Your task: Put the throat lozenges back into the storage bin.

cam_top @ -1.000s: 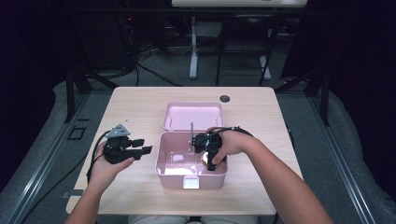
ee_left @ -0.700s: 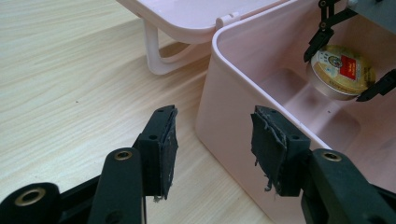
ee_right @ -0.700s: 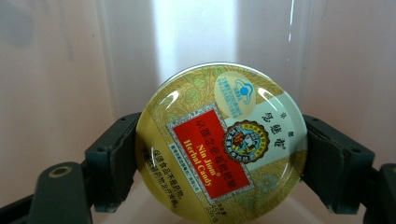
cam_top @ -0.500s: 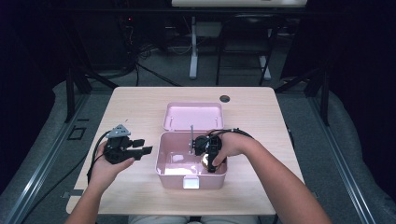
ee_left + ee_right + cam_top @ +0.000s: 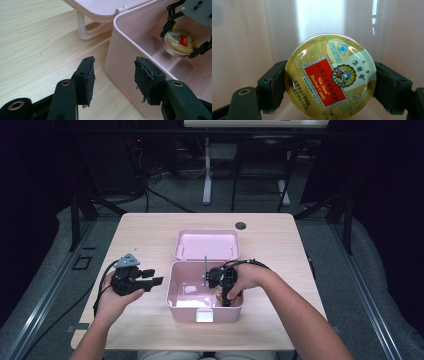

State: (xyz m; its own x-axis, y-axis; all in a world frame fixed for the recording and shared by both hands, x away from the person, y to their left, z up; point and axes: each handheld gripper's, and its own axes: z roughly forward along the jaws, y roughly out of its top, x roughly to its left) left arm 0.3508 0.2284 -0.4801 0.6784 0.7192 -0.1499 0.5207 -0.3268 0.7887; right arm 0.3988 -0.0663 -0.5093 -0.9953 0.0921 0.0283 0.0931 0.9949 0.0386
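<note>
Right tongs (image 5: pixel 223 296), candy tin (image 5: pixel 220 295) slightly lower

Readable on the lid of the round candy tin (image 5: pixel 329 77): "Nin Jiom" and "Herbal Candy" in gold letters on a red rectangular panel, slanting across the lid. Above that line on the same red panel, a row of Chinese characters. More Chinese characters on the cream band near the round emblem, on the pale circular badge with a blue logo, and in small print along the gold edge: too small to make out. Same tin (image 5: pixel 179 41) seen farther off, label illegible.
</note>
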